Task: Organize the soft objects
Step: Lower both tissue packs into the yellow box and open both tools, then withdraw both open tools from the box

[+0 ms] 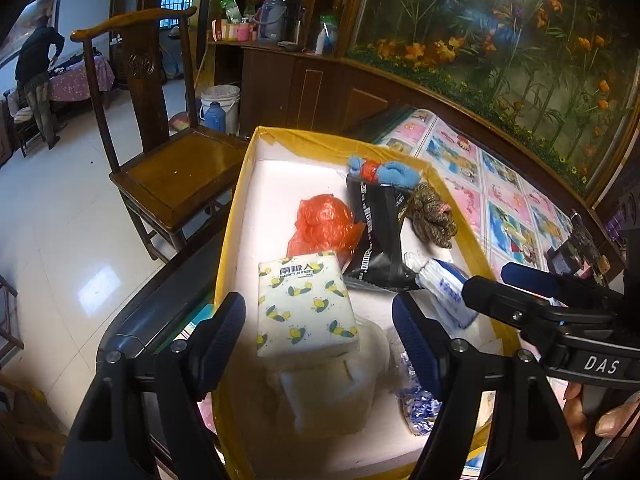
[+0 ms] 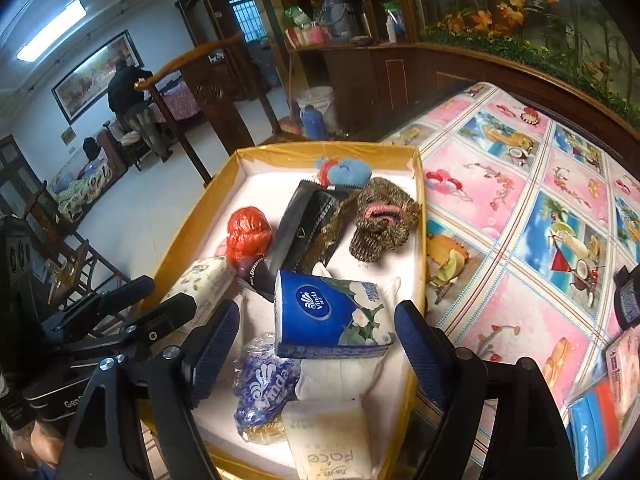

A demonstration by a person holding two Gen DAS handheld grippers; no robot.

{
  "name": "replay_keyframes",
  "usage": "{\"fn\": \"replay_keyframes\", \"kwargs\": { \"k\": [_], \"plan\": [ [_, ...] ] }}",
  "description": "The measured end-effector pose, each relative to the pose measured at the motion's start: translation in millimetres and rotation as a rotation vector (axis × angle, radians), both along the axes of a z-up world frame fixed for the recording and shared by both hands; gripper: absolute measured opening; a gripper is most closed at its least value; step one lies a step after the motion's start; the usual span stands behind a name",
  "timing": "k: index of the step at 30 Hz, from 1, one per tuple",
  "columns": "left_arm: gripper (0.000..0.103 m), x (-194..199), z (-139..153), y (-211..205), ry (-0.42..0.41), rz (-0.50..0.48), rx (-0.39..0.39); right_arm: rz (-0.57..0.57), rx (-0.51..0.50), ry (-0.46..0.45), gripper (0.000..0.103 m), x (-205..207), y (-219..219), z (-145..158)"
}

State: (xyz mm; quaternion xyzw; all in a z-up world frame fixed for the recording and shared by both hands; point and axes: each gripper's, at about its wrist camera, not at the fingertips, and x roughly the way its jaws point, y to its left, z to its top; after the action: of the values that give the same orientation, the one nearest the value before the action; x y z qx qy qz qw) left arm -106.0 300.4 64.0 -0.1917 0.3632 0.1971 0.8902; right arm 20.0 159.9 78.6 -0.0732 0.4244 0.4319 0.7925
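Behind the table, a wooden chair (image 1: pixel 160 152) and a flowered wall panel (image 1: pixel 500 40) are being seen, and a colourful tablecloth (image 2: pixel 520 220) is covering the worktop.

At the left edge of this worktop a yellow-rimmed box (image 1: pixel 236 220) is being carried, and the soft objects are being kept inside it. A white tissue pack with lemon prints (image 1: pixel 306 304) is lying near the box's near left side, between the fingers of the left gripper (image 1: pixel 320 332), which are being held wide apart with nothing clamped. A blue Vinda tissue pack (image 2: pixel 332 316) is lying tilted near the box's right wall, in front of the right gripper (image 2: pixel 318 340), whose fingers are also being held apart; whether the pack is being touched cannot be told.

Further in, a black foil pouch (image 2: pixel 308 228) is leaning in the middle, an orange plastic bag (image 1: pixel 324 224) is lying just beside it on the left, and a brown knitted item (image 2: pixel 380 220) is resting against the right wall. A blue plush piece (image 1: pixel 384 172) is lying at the far edge. At the near edge, a crumpled blue wrapper (image 2: pixel 264 380) and a cream tissue pack (image 2: pixel 328 440) are lying side by side.
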Motion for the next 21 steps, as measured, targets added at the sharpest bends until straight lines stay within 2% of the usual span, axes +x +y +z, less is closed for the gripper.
{"fn": "replay_keyframes", "kwargs": {
  "k": [7,11,15,17,21],
  "plan": [
    [0.076,-3,14,-17,-0.023,-0.023,0.018,-0.035,0.070,-0.012,0.084,-11,-52,15],
    [0.076,0,22,-37,-0.035,-0.067,0.036,-0.099,0.102,-0.024,0.084,-11,-111,17],
    [0.076,9,28,-70,-0.037,-0.138,0.056,-0.224,0.119,-0.030,0.084,2,-186,14],
    [0.077,18,30,-92,-0.031,-0.197,0.057,-0.298,0.120,-0.024,0.088,12,-225,8],
    [0.078,36,27,-141,-0.009,-0.318,0.067,-0.463,0.140,0.055,0.089,43,-294,-15]
  ]
}}
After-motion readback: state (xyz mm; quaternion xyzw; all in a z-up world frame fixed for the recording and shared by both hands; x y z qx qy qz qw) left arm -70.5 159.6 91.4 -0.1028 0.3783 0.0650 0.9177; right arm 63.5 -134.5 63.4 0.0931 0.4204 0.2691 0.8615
